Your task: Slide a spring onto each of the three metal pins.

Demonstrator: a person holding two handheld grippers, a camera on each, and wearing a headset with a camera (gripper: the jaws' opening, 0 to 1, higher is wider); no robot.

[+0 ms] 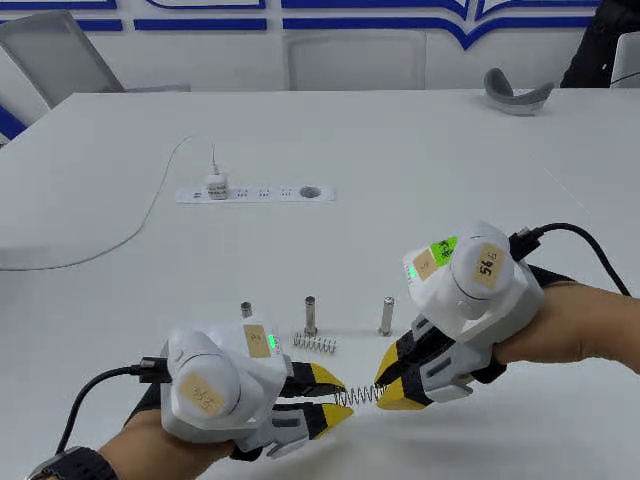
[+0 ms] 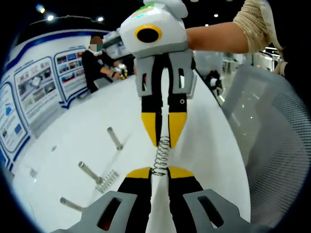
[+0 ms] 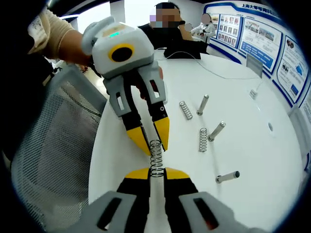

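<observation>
A small coil spring (image 1: 360,394) hangs just above the white table (image 1: 420,170), stretched between my two grippers. The left gripper (image 1: 338,398) is shut on its left end and the right gripper (image 1: 386,384) on its right end. The spring (image 2: 161,154) runs from my own yellow tips up to the right gripper (image 2: 165,138). Three upright metal pins (image 1: 246,310) (image 1: 310,315) (image 1: 387,315) stand in a row just behind the grippers, all bare. A loose spring (image 1: 314,343) lies by the middle pin. Two loose springs (image 3: 185,109) (image 3: 203,139) lie beside the pins.
A white power strip (image 1: 255,193) with a plugged charger and a cable lies farther back on the table. A grey curved object (image 1: 518,95) sits at the back right. Chairs stand behind the far edge. A mesh chair (image 3: 53,145) is close to the near edge.
</observation>
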